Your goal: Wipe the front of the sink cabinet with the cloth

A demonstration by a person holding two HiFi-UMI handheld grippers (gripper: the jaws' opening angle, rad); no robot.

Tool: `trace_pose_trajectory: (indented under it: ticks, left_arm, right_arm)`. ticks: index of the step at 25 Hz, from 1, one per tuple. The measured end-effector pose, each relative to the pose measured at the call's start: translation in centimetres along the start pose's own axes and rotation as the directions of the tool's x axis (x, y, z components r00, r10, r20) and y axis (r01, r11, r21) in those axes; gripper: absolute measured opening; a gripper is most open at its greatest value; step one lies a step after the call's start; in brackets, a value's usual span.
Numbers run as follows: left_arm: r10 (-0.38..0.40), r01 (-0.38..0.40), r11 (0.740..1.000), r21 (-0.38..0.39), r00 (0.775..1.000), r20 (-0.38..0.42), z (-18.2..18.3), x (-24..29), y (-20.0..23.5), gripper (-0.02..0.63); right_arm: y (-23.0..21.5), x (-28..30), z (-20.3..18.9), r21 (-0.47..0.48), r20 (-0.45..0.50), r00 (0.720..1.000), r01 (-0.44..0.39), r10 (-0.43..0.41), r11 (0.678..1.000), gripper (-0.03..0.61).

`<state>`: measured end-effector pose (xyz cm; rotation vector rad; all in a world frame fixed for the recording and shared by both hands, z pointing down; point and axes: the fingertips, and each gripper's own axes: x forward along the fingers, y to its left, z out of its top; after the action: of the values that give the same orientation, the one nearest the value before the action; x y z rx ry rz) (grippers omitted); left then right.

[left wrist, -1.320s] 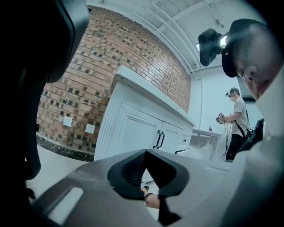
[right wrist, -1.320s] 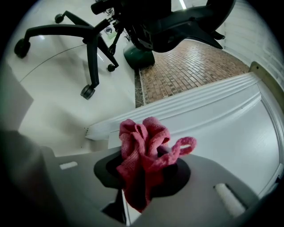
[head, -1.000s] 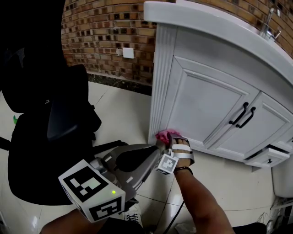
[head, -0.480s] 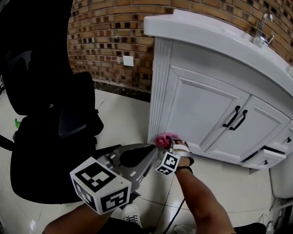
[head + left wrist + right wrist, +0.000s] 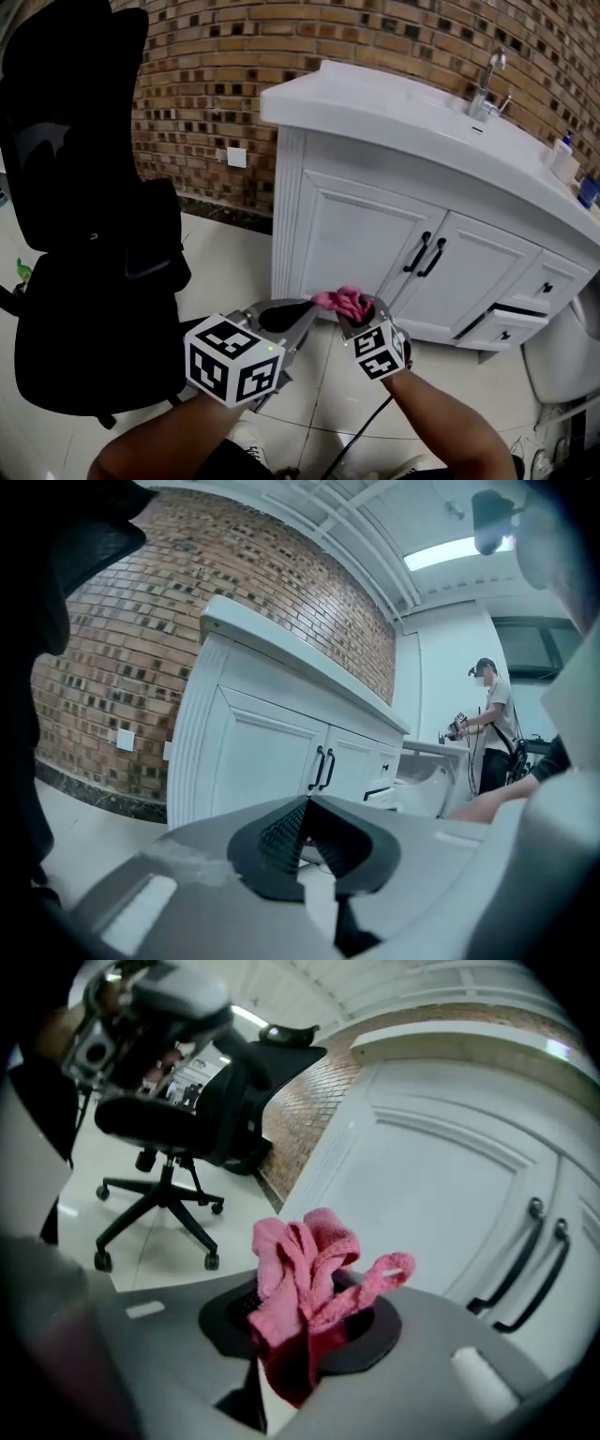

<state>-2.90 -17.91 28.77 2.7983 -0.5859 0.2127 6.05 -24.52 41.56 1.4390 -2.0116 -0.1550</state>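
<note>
Before cabinet [image 5: 286, 211], low down: right gripper [image 5: 353, 315] clamped on pink cloth [image 5: 339, 300]; left gripper [image 5: 292, 315] jaws together, empty. Press cloth flat to door [image 5: 342, 239], sweep overlapping strokes, skirting handles [image 5: 424, 255].

Sink cabinet [image 5: 375, 234] stands right of centre, backed against the brick wall [image 5: 234, 56]. Faucet [image 5: 483, 89] on its top, far right. Office chair [image 5: 84, 234] at left. Wall outlet [image 5: 236, 157] between chair and cabinet. Near side: left gripper [image 5: 302, 314] just left of right gripper [image 5: 354, 317]. Cloth [image 5: 339, 301] between the right jaws, before the cabinet's left door [image 5: 328, 239].
</note>
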Motion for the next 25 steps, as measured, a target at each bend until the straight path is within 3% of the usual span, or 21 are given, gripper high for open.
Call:
trace_pose_trajectory:
  ticks: [6,13,15,21,25]
  left_arm:
    - [-0.084,0.084,0.996,0.033,0.996,0.000,0.7,2.3,-5.4,0.005]
    - [-0.146,0.146,0.985,0.087,0.989,-0.012,0.6,3.4,-10.2,0.004]
    - [-0.128,0.129,0.987,0.091,0.992,-0.012,0.6,3.5,-10.0,0.004]
    - [-0.115,0.115,0.990,0.077,0.993,-0.005,0.6,2.7,-10.6,0.004]
    - [-0.117,0.116,0.990,0.078,0.993,0.000,0.3,2.6,-11.8,0.004]
  right_arm:
    - [-3.2,-11.2,2.3,0.155,0.075,0.997,-0.023,0.011,0.988,0.115]
    - [-5.4,-23.7,2.4,0.355,0.156,0.988,-0.053,-0.004,0.934,0.115]
    - [-5.8,-26.7,1.5,0.417,0.166,0.986,-0.045,-0.028,0.908,0.115]
    - [-5.5,-31.3,-0.9,0.615,0.220,0.974,-0.093,-0.058,0.783,0.115]
    - [-5.2,-32.3,-2.8,0.658,0.209,0.976,-0.091,-0.066,0.748,0.115]
